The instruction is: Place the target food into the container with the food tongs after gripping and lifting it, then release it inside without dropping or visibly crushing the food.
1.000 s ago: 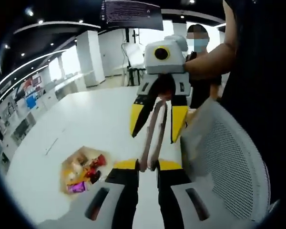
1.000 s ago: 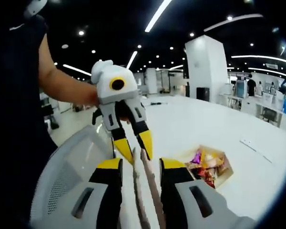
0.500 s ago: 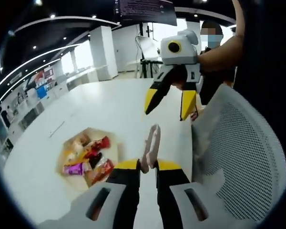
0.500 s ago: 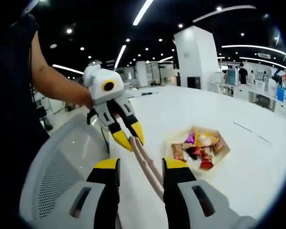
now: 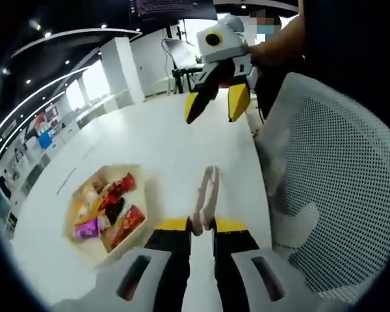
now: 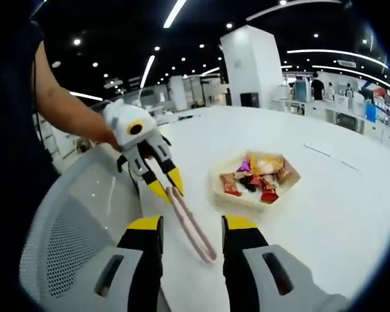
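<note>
Up front in the left gripper view, the left tool [image 5: 201, 225] clamps the pink food tongs [image 5: 206, 197] over the white tabletop [image 5: 162, 143] beside the snack tray [image 5: 106, 209], while in the right gripper view the right tool [image 6: 192, 224] stands released, tongs [image 6: 190, 224] between its jaws.

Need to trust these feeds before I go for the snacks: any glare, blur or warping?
Left gripper view: fisheye bends the white table, bright windows wash out the background, snack tray readable. Right gripper view: dark ceiling, strip-light glare, tray small but sharp, tongs clear.
</note>
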